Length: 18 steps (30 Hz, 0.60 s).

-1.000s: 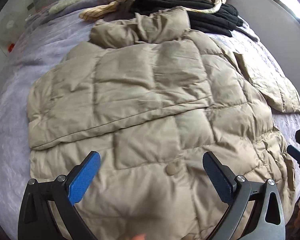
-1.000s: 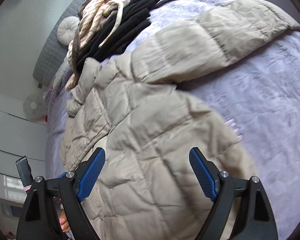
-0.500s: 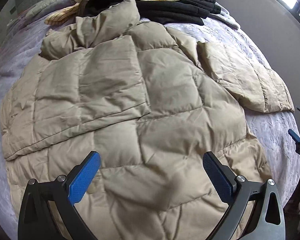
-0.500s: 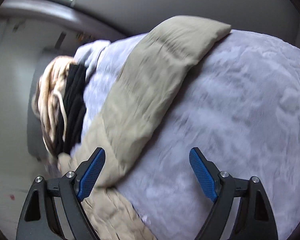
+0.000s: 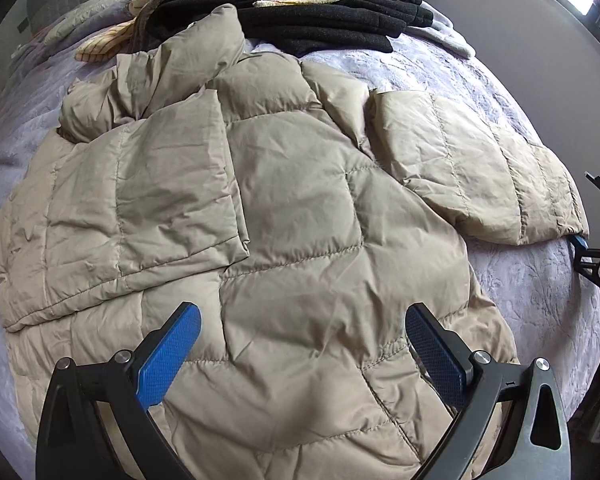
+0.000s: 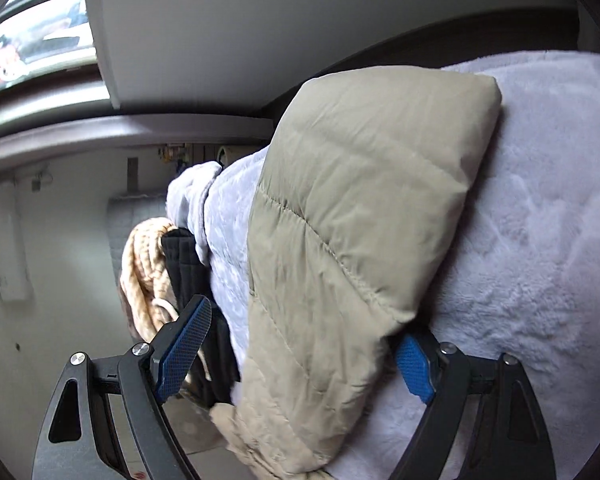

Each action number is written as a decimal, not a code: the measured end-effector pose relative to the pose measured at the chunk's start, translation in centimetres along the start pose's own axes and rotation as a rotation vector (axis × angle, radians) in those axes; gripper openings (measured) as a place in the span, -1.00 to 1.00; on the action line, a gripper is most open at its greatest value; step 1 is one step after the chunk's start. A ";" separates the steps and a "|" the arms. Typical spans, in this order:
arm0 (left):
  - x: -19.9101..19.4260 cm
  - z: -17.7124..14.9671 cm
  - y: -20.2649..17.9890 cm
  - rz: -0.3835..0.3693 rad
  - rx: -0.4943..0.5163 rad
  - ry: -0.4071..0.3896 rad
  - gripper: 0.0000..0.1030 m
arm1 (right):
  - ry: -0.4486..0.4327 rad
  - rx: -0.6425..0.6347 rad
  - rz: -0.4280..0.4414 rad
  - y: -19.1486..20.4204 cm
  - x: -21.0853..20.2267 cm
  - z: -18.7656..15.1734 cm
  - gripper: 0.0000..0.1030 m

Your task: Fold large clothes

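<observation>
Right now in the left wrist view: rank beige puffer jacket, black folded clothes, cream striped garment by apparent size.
1. beige puffer jacket, fills most of the frame.
2. black folded clothes, a far smaller patch at the top.
3. cream striped garment, looks smallest, but it is cut off at the top edge and partly overlapped, and both piles lie farther back, so 2 versus 3 is unsure.

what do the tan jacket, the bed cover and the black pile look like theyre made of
Jacket: thin woven shell, likely nylon or polyester, with a faint sheen, quilted into puffy stitched squares, so padded. Bed cover: lavender plush, fuzzy and matte, with an embossed pattern. Black pile: looks like ribbed knit or fleece, matte.
</observation>
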<state>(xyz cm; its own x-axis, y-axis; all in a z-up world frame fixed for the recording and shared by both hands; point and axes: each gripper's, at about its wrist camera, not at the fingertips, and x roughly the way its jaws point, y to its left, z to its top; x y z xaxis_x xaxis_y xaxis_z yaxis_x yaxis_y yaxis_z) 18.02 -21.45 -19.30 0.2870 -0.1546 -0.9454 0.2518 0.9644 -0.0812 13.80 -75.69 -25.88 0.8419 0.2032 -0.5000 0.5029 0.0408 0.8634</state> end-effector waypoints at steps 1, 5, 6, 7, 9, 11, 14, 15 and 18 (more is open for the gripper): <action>-0.1 0.0 -0.1 0.012 0.004 -0.007 0.99 | 0.012 0.021 0.004 -0.2 0.3 0.1 0.36; 0.1 0.0 0.3 0.017 -0.006 0.002 0.98 | 0.061 0.121 0.067 -1.4 1.6 0.1 -0.77; 0.1 -0.1 0.6 0.007 -0.014 0.009 0.98 | 0.059 0.115 0.073 -1.2 1.7 -0.1 -0.80; 0.1 -0.2 0.9 -0.011 -0.022 0.016 0.98 | 0.058 0.098 0.078 -0.8 1.7 -0.3 -0.81; -0.2 -0.3 1.4 -0.029 -0.041 0.011 0.98 | 0.066 0.062 0.103 0.3 1.7 -0.7 -0.84; -0.7 -0.5 2.3 -0.027 -0.066 -0.008 0.98 | 0.077 0.023 0.148 1.8 1.7 -1.3 -0.84; -1.5 -0.7 3.6 -0.008 -0.086 -0.041 0.98 | 0.119 -0.085 0.192 5.2 1.9 -3.2 -0.84; -1.7 -0.7 4.2 -0.003 -0.090 -0.053 0.98 | 0.133 -0.136 0.196 6.6 2.1 -4.2 -0.84; -2.8 -0.5 6.2 0.021 -0.109 -0.094 0.98 | 0.168 -0.305 0.189 11.3 2.8 -7.6 -0.84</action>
<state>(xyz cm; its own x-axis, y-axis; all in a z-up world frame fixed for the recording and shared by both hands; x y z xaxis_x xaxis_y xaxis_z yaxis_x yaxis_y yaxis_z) 18.28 -14.90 -17.33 0.3775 -0.1487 -0.9140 0.1443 0.9844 -0.1006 20.35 -67.26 -17.03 0.8575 0.3911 -0.3341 0.2395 0.2714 0.9322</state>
